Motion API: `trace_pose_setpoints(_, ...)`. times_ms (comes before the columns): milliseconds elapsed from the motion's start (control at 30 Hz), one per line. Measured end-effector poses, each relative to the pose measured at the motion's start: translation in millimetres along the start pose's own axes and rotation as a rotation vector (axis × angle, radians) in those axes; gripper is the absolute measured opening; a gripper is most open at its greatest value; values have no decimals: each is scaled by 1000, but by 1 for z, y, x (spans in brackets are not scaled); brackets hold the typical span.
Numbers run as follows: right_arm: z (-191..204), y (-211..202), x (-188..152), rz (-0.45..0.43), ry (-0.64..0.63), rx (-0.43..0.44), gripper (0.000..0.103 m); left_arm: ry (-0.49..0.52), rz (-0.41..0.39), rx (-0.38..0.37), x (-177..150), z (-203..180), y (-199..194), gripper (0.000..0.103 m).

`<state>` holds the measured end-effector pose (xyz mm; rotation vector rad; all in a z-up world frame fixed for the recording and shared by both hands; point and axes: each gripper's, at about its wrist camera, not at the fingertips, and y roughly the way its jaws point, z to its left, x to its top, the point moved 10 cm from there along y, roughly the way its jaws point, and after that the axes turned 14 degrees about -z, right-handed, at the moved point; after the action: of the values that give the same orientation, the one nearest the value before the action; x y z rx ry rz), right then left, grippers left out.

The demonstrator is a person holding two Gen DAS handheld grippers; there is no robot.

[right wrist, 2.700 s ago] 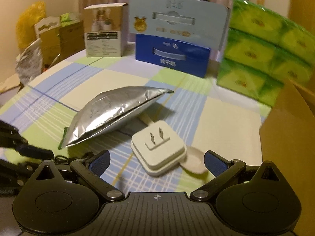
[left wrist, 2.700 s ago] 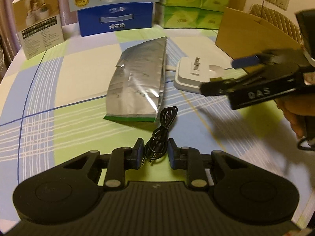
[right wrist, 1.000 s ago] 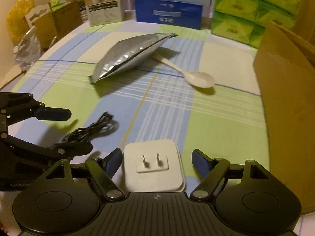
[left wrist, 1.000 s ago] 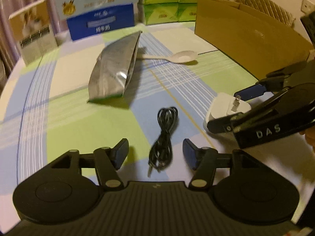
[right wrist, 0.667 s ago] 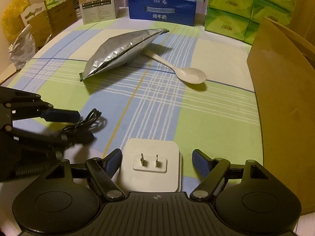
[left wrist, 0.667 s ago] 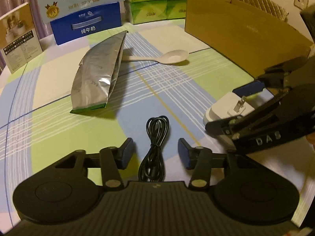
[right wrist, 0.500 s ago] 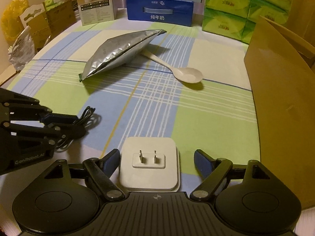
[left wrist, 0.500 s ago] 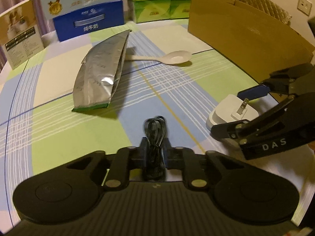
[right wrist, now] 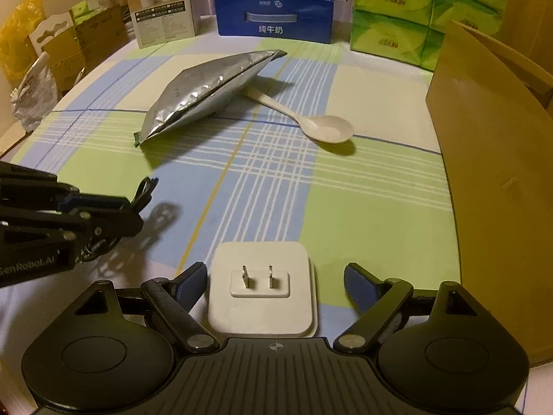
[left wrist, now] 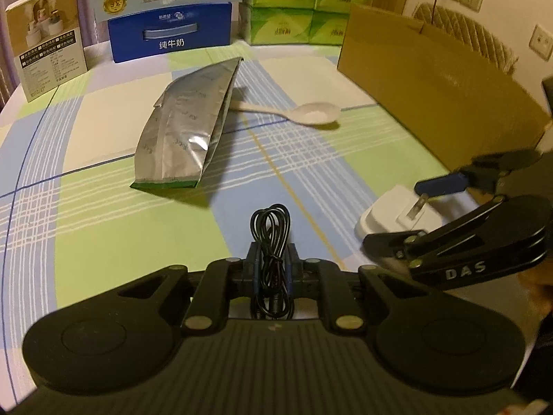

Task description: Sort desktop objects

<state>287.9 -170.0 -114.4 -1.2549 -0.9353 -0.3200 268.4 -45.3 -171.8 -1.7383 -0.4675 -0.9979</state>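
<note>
My left gripper (left wrist: 272, 263) is shut on a coiled black audio cable (left wrist: 271, 238), whose loop sticks out ahead of the fingers; the shadow below suggests it is lifted off the cloth. It shows from the side in the right wrist view (right wrist: 138, 204). My right gripper (right wrist: 276, 280) is open, its fingers on either side of a white plug adapter (right wrist: 262, 297) lying prongs-up on the tablecloth, not touching it. The adapter also shows in the left wrist view (left wrist: 397, 212). A silver foil pouch (left wrist: 186, 131) and a white plastic spoon (left wrist: 311, 114) lie further back.
An open cardboard box (left wrist: 442, 79) stands along the right side. A blue milk carton (left wrist: 169, 34), green tissue packs (left wrist: 297, 3) and a small printed box (left wrist: 48, 38) line the far edge. The checked tablecloth (left wrist: 86, 145) covers a round table.
My left gripper came forward over the cable, closed on it and lifted it slightly. My right gripper stays open around the adapter, which it earlier moved from the table's middle to the near edge.
</note>
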Motion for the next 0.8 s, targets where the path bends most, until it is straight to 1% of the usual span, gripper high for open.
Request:
trace_pose_setpoints(100,4,1,-2,8,-13,9,84,-11,-10,-5,4,0,-1,10)
trace_pose_setpoints(267,4,1,-3,12,-17,4,82,-8,0,-3,2,1,-1,10)
trace_pose_setpoints(300,5,1,-4,16,-20,4,71,-7,2,-1,1,1,-1,10)
trace_pose_setpoints(333,5,-1,-3,6,-17,11,62,-7,2,1,1,1,-1,10)
trace_pose_setpoints(433,2,-4,5,-31,5,-14,62,-6,-1,1,3,0,-2,10)
trace_pose_setpoints(567,0,-9,16,-83,30,-22,62,0,-8,-3,5,-2,-4,10)
trace_pose_setpoints(800,0,-14,27,-118,78,-18,62,18,-10,1,9,-7,-6,10)
